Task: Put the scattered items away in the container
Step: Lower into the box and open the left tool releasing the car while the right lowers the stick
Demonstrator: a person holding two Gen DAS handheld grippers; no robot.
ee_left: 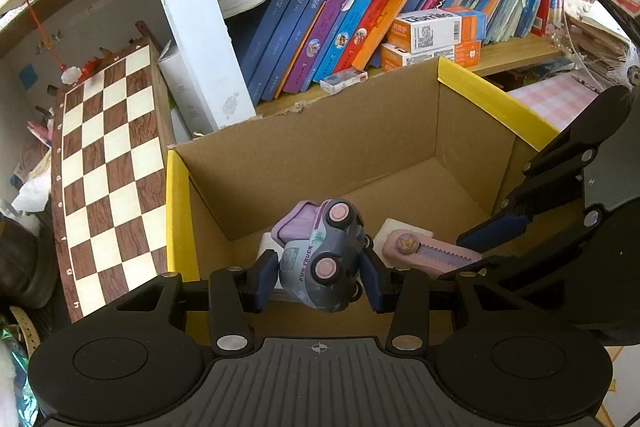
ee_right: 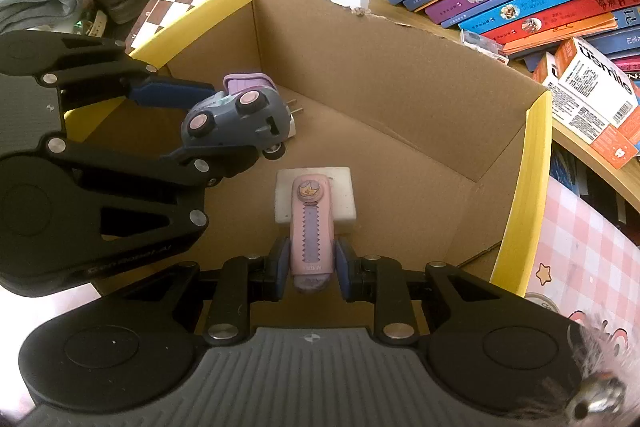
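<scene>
Left gripper (ee_left: 318, 277) clamped on a grey-purple toy truck (ee_left: 320, 255), held wheels-up inside the cardboard box (ee_left: 400, 131); right gripper (ee_right: 310, 265) pinched nearly closed on a pink utility knife (ee_right: 310, 231), its far end over a white eraser (ee_right: 344, 203) on the box floor; behind, a chessboard (ee_left: 108, 163) and shelved books (ee_left: 340, 7).
</scene>
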